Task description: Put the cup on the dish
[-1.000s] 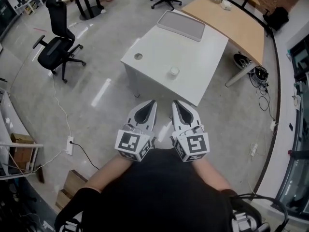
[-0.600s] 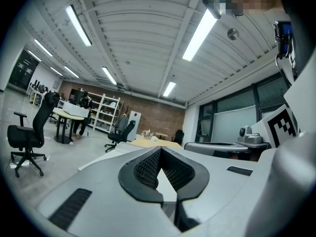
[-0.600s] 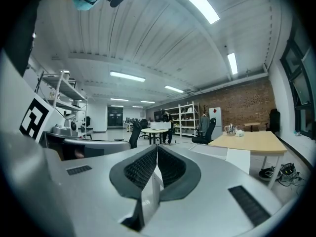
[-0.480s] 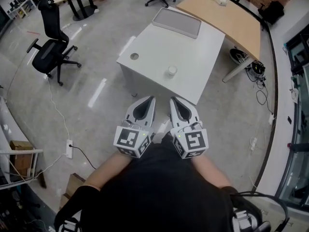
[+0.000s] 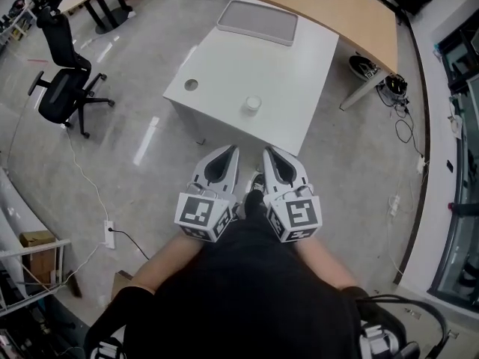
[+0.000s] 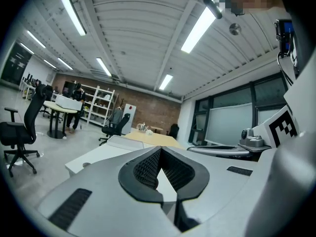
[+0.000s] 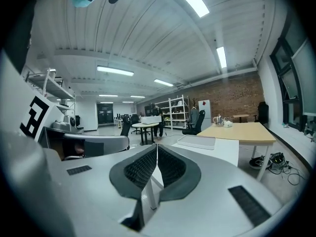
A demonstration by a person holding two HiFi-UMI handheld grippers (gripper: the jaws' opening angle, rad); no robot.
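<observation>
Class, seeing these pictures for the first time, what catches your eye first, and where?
The left gripper and right gripper, both shut and empty, are held side by side before the person. Ahead stands a white table with a small white cup near its close edge and a grey tray at its far end.

The person wears a black short-sleeved top [image 5: 247, 298], while the left gripper [image 5: 227, 154] and right gripper [image 5: 271, 155] are pale grey, each bearing a black-and-white marker cube [image 5: 202, 217].
</observation>
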